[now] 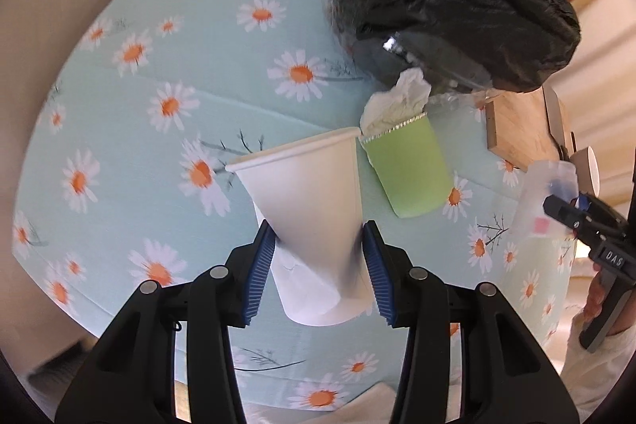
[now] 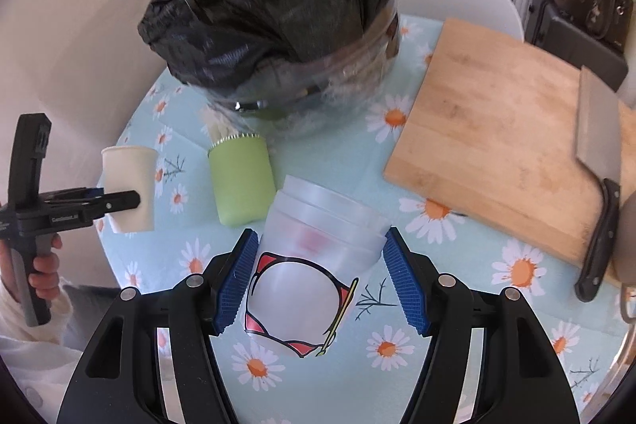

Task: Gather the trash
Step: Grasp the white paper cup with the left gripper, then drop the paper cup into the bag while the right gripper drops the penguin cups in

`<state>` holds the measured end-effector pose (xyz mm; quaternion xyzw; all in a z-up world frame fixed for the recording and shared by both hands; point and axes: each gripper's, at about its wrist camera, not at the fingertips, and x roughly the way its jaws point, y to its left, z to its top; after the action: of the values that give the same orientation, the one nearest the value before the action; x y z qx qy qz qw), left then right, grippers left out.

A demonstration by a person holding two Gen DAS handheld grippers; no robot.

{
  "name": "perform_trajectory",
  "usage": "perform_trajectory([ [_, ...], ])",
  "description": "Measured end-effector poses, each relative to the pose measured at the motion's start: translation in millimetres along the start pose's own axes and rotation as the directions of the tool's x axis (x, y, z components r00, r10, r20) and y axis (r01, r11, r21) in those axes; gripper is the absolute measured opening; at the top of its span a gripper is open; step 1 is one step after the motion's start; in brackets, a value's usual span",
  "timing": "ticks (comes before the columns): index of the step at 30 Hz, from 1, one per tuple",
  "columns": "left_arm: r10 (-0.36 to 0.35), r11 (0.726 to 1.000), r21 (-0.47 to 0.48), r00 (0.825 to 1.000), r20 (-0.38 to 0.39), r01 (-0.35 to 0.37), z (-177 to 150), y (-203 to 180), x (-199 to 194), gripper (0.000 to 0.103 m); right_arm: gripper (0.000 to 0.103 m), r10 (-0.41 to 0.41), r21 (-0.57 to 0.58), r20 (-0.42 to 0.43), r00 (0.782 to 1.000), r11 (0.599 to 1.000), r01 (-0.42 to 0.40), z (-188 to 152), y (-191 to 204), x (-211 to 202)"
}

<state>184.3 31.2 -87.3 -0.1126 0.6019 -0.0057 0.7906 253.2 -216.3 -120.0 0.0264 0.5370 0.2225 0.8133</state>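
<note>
**Both cups in hand, bin ahead**

We hold a white paper cup (image 1: 306,225) pinched in the left gripper (image 1: 318,265); its fingers are nearly shut and dent the cup wall, rim pointing away. Our right gripper (image 2: 318,277) clasps a translucent plastic cup stack (image 2: 318,265) at middling width. Both are clear of the daisy-print counter (image 1: 159,46). The black-bagged clear bin (image 2: 286,26) stands ahead of both, the right nearer by our judgement. A green tissue-stuffed cup (image 2: 242,185) waits beside it.
</note>
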Motion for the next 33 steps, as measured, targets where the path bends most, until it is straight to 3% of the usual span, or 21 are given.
perform_trajectory([
  [7,0.032,0.996,0.082,0.998,0.054,-0.037,19,-4,-25,0.047,0.062,-0.059,0.005,0.069,0.996,0.998,0.059,6,10,-29],
  [18,0.012,0.976,0.213,0.992,0.125,-0.039,51,-7,-67,0.047,0.064,-0.141,0.009,0.165,0.976,0.990,0.141,29,24,-62],
  [23,0.051,0.954,0.282,0.981,0.186,-0.103,67,-15,-86,0.047,0.064,-0.149,0.018,0.213,0.966,0.989,0.149,42,33,-75],
  [33,-0.047,0.911,0.409,0.971,0.233,-0.054,98,-42,-115,0.047,0.065,-0.151,-0.001,0.268,0.951,0.988,0.157,78,50,-89],
])
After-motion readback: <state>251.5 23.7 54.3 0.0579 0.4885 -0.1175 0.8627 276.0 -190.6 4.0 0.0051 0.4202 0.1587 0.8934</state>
